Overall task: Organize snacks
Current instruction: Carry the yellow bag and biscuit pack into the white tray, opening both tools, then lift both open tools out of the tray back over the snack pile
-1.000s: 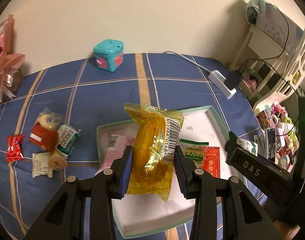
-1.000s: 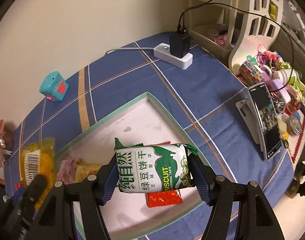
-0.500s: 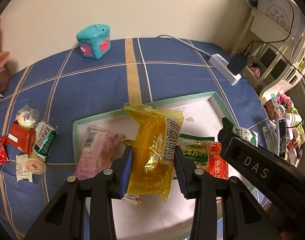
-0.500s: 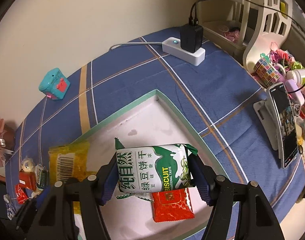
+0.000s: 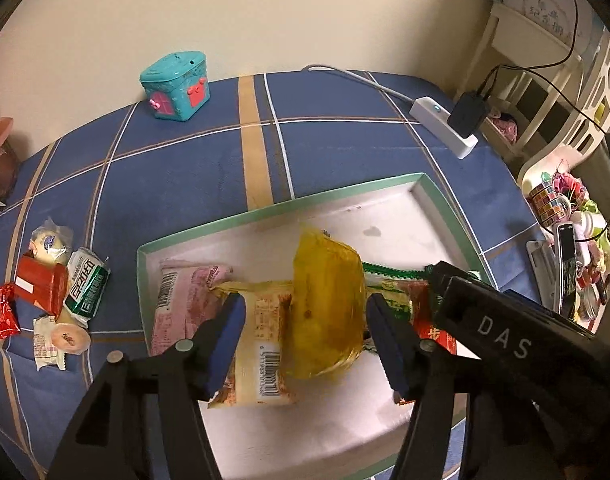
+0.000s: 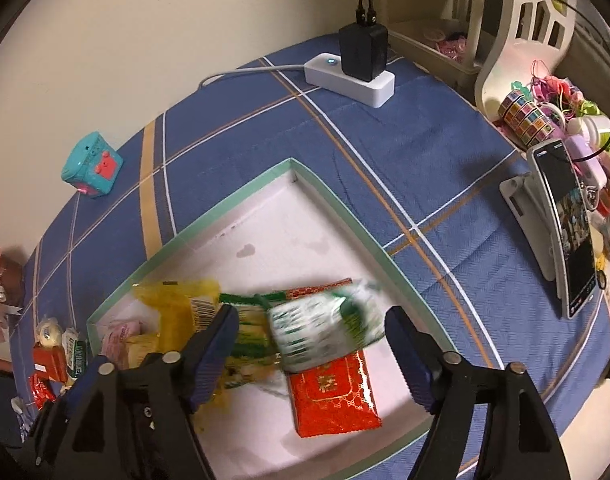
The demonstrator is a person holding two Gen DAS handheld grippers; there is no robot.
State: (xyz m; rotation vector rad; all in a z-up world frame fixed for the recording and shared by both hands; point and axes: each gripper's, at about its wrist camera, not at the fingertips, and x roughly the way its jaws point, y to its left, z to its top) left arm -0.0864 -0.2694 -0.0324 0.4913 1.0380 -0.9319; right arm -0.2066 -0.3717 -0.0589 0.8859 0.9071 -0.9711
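A white tray with a green rim [image 5: 273, 210] [image 6: 337, 204] lies on the blue checked cloth. My left gripper [image 5: 305, 332] is open above it; a blurred yellow packet [image 5: 327, 304] drops between its fingers onto a pale yellow packet [image 5: 261, 344] beside a pink packet [image 5: 185, 300]. My right gripper [image 6: 311, 344] is open; a blurred green-and-white biscuit packet [image 6: 325, 326] falls between its fingers onto a red packet [image 6: 331, 390]. The right gripper's body shows in the left wrist view [image 5: 505, 332].
Several loose snacks [image 5: 53, 292] lie on the cloth left of the tray. A teal toy box [image 5: 175, 86] stands at the back. A white power strip with charger [image 6: 353, 68] lies at the back right. A phone on a stand [image 6: 561, 220] and trinkets are at the right.
Both grippers have opened and let go of their packets. The yellow packet and the green biscuit packet are dropping into the tray. Both grippers have moved forward over the tray.
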